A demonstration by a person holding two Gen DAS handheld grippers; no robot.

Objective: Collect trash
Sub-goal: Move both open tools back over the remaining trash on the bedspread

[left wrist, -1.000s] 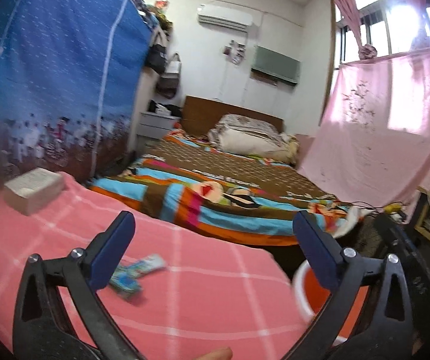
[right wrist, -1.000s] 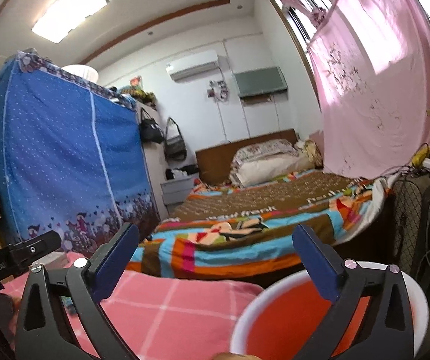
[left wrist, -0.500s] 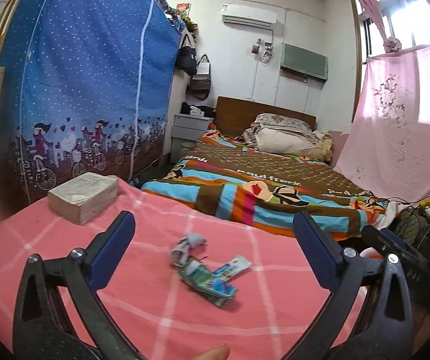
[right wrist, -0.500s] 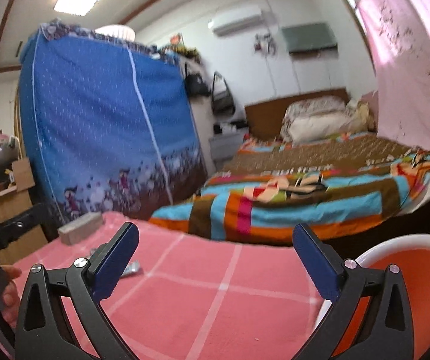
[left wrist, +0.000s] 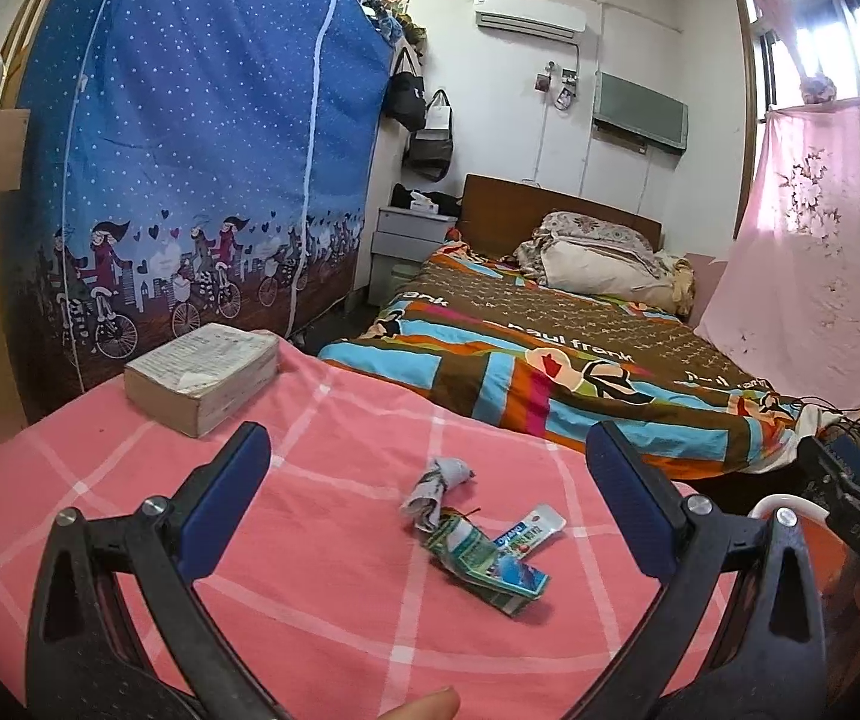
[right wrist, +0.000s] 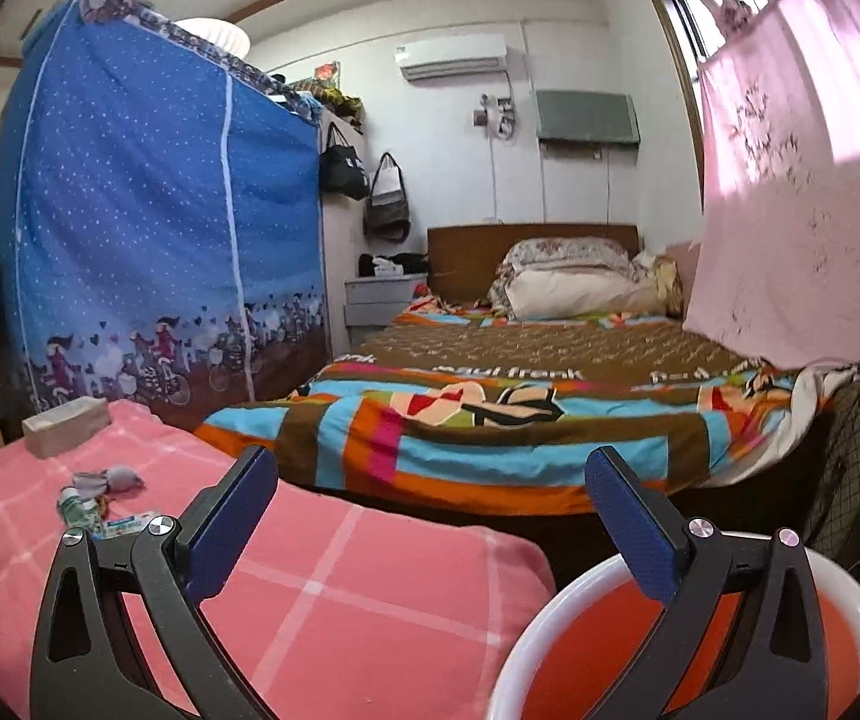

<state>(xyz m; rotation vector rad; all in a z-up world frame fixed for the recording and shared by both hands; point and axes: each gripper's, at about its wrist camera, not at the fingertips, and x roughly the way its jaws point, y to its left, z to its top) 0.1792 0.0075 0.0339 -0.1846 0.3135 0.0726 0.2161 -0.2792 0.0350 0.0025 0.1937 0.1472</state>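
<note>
On the pink checked tablecloth (left wrist: 334, 588) lies a small heap of trash: a crumpled grey paper wad (left wrist: 439, 483), a flattened green carton (left wrist: 487, 567) and a small white-and-blue wrapper (left wrist: 529, 536). My left gripper (left wrist: 428, 507) is open and empty, with the heap between and just beyond its fingertips. The same heap shows far left in the right wrist view (right wrist: 94, 495). My right gripper (right wrist: 430, 519) is open and empty above an orange bin with a white rim (right wrist: 556, 618), which stands off the table's right edge.
A thick worn book (left wrist: 202, 375) lies at the table's far left corner. A bed with a striped blanket (left wrist: 550, 372) stands behind the table. A blue wardrobe cover (left wrist: 190, 150) is on the left, a pink curtain (left wrist: 820, 252) on the right.
The left gripper has swung left and moved in, so the trash heap now sits between its fingertips. The right gripper has panned left and then settled over the bin.
</note>
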